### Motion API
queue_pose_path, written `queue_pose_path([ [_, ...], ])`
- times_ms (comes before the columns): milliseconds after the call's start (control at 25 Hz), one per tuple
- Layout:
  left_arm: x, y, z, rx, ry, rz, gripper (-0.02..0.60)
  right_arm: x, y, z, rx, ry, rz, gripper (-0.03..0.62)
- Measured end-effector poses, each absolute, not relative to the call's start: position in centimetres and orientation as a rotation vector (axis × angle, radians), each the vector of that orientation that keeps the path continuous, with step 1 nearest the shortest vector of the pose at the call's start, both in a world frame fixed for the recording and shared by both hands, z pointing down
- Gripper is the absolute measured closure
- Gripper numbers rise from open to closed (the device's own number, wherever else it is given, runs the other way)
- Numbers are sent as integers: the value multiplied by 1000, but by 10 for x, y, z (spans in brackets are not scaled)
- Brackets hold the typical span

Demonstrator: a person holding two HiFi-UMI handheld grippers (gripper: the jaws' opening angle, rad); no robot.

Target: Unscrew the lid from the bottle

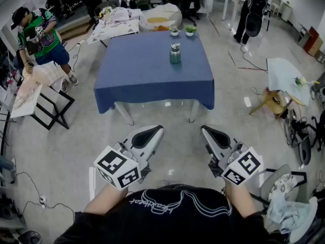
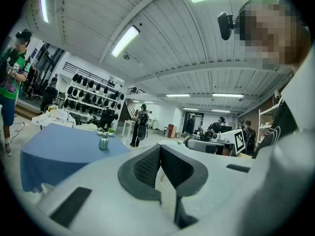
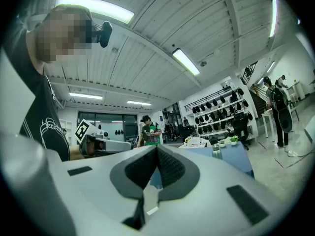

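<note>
A small grey-green bottle [image 1: 175, 53] with a lid stands upright near the far middle of the blue-clothed table [image 1: 152, 75]. It also shows far off as the bottle [image 2: 104, 141] in the left gripper view and the bottle [image 3: 216, 151] in the right gripper view. My left gripper [image 1: 153, 131] and right gripper [image 1: 205, 130] are held close to my body, well short of the table, over the floor. Both are shut with nothing between their jaws. The left gripper [image 2: 160, 146] and the right gripper [image 3: 157, 148] each show their pads pressed together.
Two small potted plants [image 1: 182, 30] stand at the table's far edge. A person in a green shirt [image 1: 35, 34] is at the left by a cloth-covered rack [image 1: 35, 88]. Another person [image 1: 252, 11] stands far right. A small table [image 1: 284, 75] and chairs stand at the right.
</note>
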State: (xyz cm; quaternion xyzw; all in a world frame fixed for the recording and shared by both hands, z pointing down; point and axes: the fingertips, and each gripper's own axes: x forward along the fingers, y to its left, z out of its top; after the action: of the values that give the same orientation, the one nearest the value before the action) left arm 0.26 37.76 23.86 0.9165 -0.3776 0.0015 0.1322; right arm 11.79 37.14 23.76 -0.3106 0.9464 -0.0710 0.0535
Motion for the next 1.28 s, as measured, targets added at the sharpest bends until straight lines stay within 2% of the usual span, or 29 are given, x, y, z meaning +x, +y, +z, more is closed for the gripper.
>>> queue_pose_path([
  [560, 26, 387, 223, 2744, -1143, 17, 577, 151, 372, 225, -997, 2835, -162, 591],
  [640, 28, 389, 223, 2754, -1157, 12, 575, 159, 370, 226, -1035, 2823, -155, 489],
  [680, 27, 389, 223, 2751, -1164, 3, 574, 163, 369, 226, -1056, 2819, -142, 475],
  [720, 27, 389, 224, 2746, -1166, -7, 544, 167, 369, 225, -1074, 2816, -127, 462],
  [760, 28, 389, 225, 2740, -1166, -11, 484, 171, 369, 224, -1085, 2817, -113, 449],
  [960, 30, 393, 235, 2770, -1205, 68, 383, 183, 371, 220, -1105, 2829, -79, 366],
  [1080, 32, 391, 241, 2785, -1218, 114, 345, 188, 366, 221, -1133, 2828, -72, 273],
  [1280, 25, 376, 254, 2754, -1264, 103, 293, 188, 357, 229, -1150, 2849, -48, 229],
])
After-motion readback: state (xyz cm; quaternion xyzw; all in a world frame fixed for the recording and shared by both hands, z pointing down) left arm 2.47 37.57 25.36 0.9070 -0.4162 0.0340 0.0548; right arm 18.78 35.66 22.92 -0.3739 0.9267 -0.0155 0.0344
